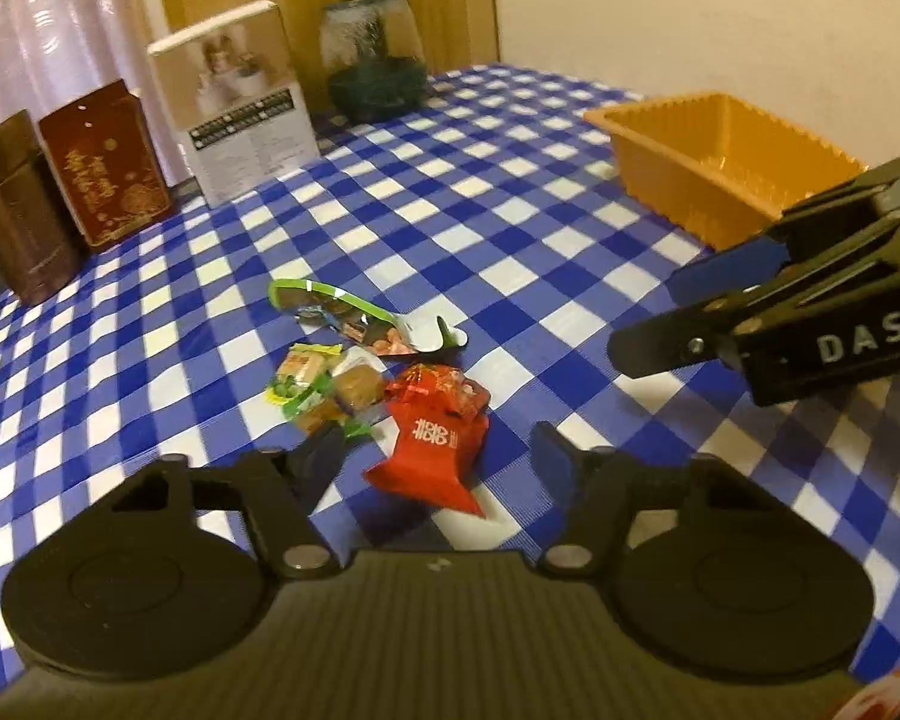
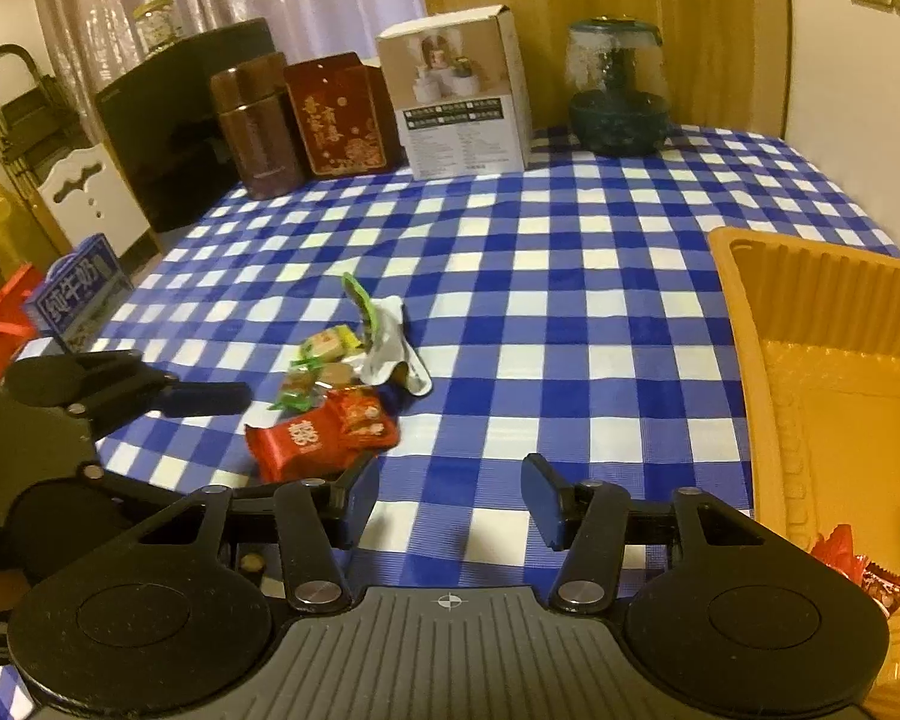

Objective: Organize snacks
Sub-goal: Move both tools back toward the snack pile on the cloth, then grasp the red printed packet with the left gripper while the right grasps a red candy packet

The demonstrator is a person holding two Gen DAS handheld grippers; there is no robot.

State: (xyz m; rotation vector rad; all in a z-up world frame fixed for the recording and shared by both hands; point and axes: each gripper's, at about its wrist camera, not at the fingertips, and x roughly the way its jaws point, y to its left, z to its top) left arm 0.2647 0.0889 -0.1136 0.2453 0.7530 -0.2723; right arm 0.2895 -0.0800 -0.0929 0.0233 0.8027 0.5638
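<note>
A small pile of snacks lies on the blue checked tablecloth: a red packet [image 1: 435, 441] [image 2: 306, 441], small green and yellow sweets [image 1: 312, 381] [image 2: 315, 363], and a green-and-white torn wrapper [image 1: 366, 318] [image 2: 384, 336]. My left gripper [image 1: 438, 459] is open and empty, jaws on either side of the red packet, just short of it. My right gripper [image 2: 453, 507] is open and empty, to the right of the pile; it also shows in the left wrist view [image 1: 678, 318]. An orange tray [image 1: 720, 162] [image 2: 822, 372] holds red sweets [image 2: 858, 564] in its near corner.
Along the table's back edge stand a brown canister [image 2: 258, 126], a red tin [image 2: 342, 114], a white box [image 2: 462, 90] and a glass dome ornament [image 2: 618, 90]. Off the table's left edge are a blue carton [image 2: 81, 294] and dark furniture [image 2: 168, 120].
</note>
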